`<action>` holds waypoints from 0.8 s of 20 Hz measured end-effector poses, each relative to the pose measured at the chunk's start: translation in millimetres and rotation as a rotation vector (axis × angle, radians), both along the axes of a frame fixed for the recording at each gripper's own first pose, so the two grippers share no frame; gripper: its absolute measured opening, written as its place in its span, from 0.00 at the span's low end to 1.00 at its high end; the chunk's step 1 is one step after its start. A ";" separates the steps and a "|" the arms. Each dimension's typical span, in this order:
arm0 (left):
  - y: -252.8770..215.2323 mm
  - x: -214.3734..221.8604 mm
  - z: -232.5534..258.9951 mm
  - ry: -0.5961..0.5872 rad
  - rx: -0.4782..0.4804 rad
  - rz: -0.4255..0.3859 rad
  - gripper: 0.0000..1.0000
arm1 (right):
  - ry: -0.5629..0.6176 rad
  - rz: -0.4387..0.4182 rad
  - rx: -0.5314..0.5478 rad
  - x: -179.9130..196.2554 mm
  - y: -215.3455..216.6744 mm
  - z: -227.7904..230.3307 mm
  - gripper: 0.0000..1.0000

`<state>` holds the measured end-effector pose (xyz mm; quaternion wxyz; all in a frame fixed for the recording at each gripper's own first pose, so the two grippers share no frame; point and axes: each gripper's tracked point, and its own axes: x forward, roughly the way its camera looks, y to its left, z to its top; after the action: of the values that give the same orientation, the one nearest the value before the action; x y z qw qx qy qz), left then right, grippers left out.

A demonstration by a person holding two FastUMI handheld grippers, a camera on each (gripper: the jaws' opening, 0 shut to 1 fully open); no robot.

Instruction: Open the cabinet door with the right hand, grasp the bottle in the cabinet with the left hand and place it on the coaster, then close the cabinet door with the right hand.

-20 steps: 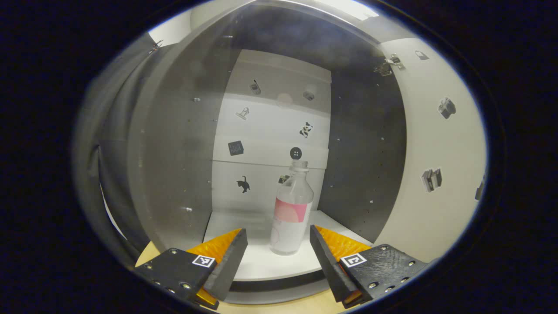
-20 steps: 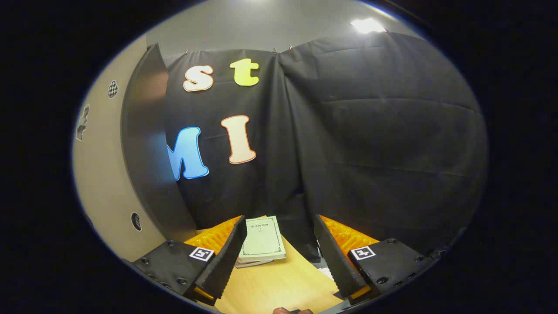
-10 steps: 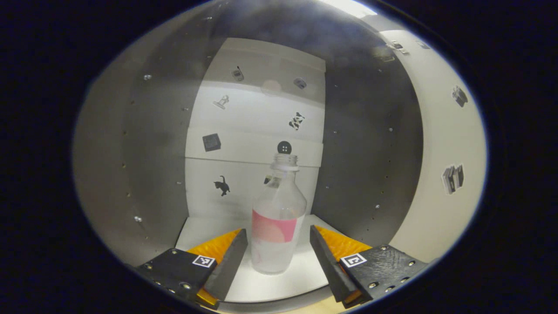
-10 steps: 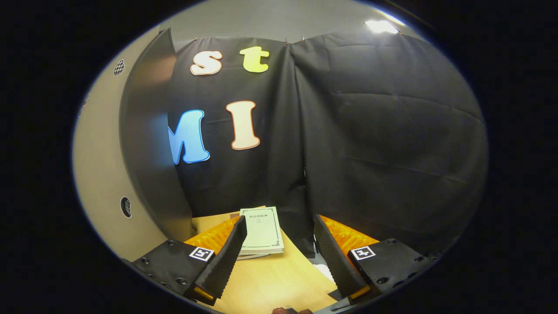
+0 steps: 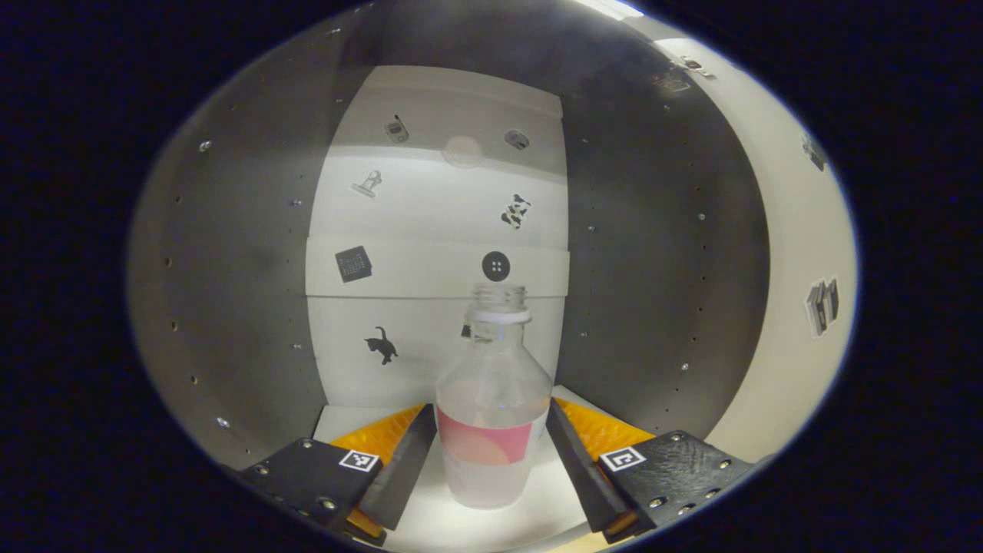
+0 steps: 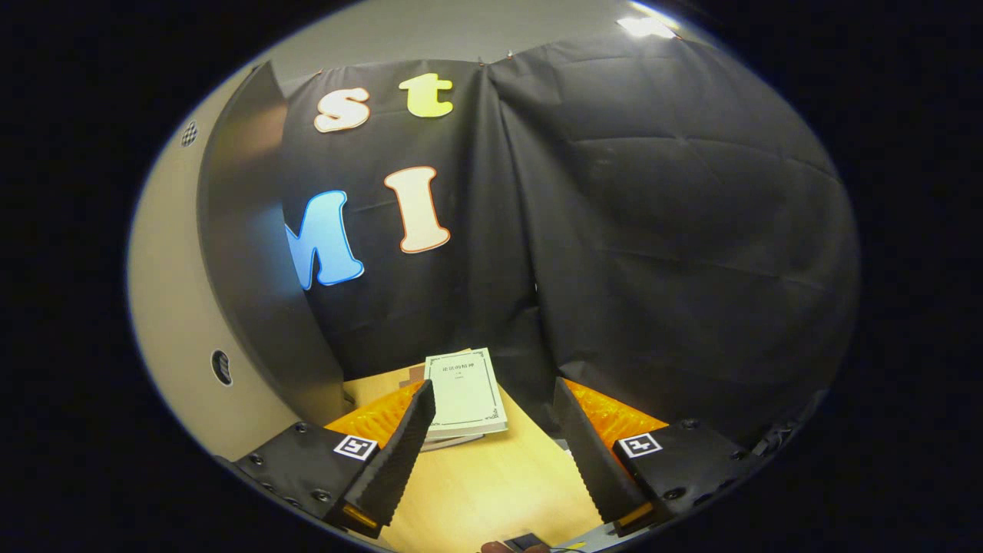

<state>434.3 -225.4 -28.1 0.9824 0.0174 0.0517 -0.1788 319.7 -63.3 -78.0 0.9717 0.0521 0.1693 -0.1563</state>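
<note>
A clear bottle [image 5: 491, 415] with a pink and white label and no cap stands upright on the white floor of the open cabinet [image 5: 430, 223]. My left gripper [image 5: 489, 407] is open inside the cabinet. The bottle's body sits between its two fingers [image 5: 407, 461], and they look close to or just touching its sides. The cabinet door [image 5: 783, 307] stands swung open at the right of the left gripper view. In the right gripper view the door [image 6: 246, 292] is at the left. My right gripper [image 6: 493, 388] is open over the wooden table [image 6: 491, 484], holding nothing.
The cabinet's dark grey side walls [image 5: 230, 292] close in on both sides of the left gripper. A pale book [image 6: 465, 392] lies on another book on the table ahead of the right gripper. Black cloth hangs behind the table.
My left gripper has gone deeper into the cabinet, so the bottle now stands between its fingers. The right gripper has shifted only slightly and stays open.
</note>
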 end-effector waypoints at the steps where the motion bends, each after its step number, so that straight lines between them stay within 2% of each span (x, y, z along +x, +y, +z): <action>1: -1.9 1.1 -0.3 -0.002 0.010 -0.004 0.88 | 0.013 0.006 -0.019 0.5 1.2 -2.6 0.98; 2: -2.3 2.6 0.3 -0.009 0.015 0.003 0.88 | 0.021 0.015 -0.014 0.2 5.3 -5.3 0.98; 3: -2.6 0.9 -0.4 -0.004 0.015 -0.004 0.72 | 0.021 0.024 -0.002 0.6 8.6 -6.0 0.98; 6: -4.0 -3.3 1.5 0.000 0.021 -0.021 0.74 | 0.023 0.013 -0.002 -0.9 2.6 -9.0 0.98; 8: -3.0 -7.3 9.4 -0.023 -0.004 -0.029 0.70 | 0.023 0.006 -0.005 -3.8 -1.2 -9.1 0.98; 11: -0.6 -17.1 17.1 -0.035 -0.032 -0.039 0.71 | 0.010 -0.004 0.009 -6.7 -6.3 -7.2 0.98; 16: 8.7 -43.6 34.2 -0.068 -0.028 -0.042 0.71 | 0.001 0.001 0.009 -10.2 -6.8 -5.6 0.98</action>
<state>390.7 -216.7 6.1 0.9797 0.0109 0.0156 -0.1996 309.5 -70.2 -83.6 0.9715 0.0561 0.1707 -0.1549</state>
